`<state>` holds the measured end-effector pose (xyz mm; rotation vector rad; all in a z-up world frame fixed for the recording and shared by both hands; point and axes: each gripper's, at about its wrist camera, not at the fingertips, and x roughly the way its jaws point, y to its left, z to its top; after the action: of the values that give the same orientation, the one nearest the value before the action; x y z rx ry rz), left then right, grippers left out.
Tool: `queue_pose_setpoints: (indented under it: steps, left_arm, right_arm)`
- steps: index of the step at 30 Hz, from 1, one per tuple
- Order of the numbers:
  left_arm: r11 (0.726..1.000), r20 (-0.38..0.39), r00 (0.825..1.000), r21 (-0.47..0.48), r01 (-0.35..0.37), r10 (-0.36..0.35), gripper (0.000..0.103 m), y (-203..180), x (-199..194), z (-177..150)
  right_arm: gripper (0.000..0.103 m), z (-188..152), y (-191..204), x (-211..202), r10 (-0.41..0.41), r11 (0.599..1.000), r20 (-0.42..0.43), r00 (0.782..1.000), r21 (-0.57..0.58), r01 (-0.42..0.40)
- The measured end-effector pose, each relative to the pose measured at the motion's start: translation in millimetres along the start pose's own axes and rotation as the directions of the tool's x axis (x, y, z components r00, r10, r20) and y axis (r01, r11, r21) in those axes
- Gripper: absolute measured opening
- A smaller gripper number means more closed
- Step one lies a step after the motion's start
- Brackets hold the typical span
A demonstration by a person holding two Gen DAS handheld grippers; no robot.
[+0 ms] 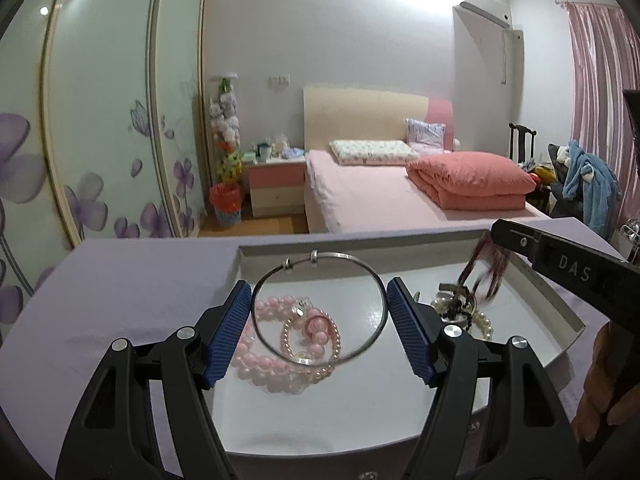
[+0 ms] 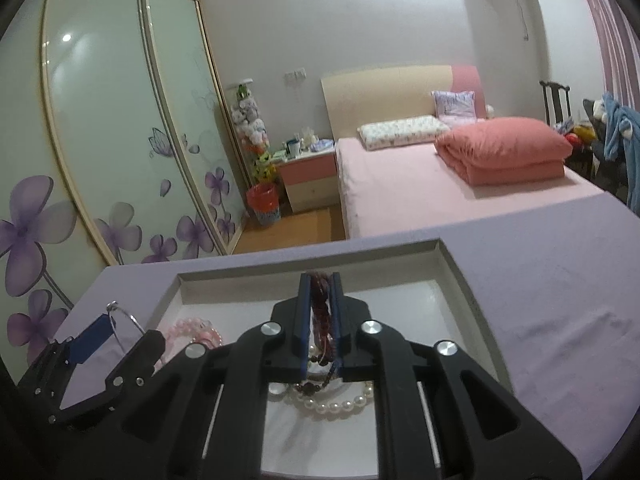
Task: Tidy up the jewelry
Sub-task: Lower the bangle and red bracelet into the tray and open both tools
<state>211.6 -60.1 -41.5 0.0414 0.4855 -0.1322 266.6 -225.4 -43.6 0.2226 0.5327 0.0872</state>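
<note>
We see our left gripper (image 1: pixel 318 326) clamped across a thin silver wire bangle (image 1: pixel 319 309), above the shallow white tray (image 1: pixel 400 364) on the lilac-covered worktop (image 1: pixel 120 280). Pink bead bracelets (image 1: pixel 264 360) lie beneath it. At two o'clock, our right gripper (image 2: pixel 320 312) pinches a dark red beaded strand (image 2: pixel 320 300) over white pearls (image 2: pixel 332 404).

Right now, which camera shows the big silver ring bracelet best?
The left wrist view: the whole silver bangle shows as a full circle, held between the left gripper pads above the pink beads. The right wrist view shows only a thin arc of it.
</note>
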Motion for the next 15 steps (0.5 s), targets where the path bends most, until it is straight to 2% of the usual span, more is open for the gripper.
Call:
queue_pose_setpoints:
  steps: [1,2,5,15]
  left_arm:
    - [1.000,-0.002,1.000,-0.008,0.001,-0.001,0.070,1.4,-0.9,0.1]
    - [1.000,-0.002,1.000,-0.011,0.003,-0.003,0.071,3.1,-1.2,1.3]
    - [1.000,0.007,1.000,-0.017,0.003,-0.003,0.074,7.3,-4.1,5.7]
    - [0.999,0.019,1.000,-0.040,-0.013,0.013,0.074,21.2,-22.8,7.6]
  right_arm:
    - [0.030,-0.4,-1.3,-0.4,-0.001,1.000,0.000,1.000,0.005,0.001]
    - [0.036,0.2,-3.0,-1.2,-0.003,1.000,0.004,1.000,0.006,0.003]
    - [0.036,0.5,-5.8,-5.4,-0.011,1.000,0.013,1.000,0.008,0.010]
    - [0.036,-9.1,-3.0,-29.6,0.000,1.000,0.010,1.000,-0.021,0.000]
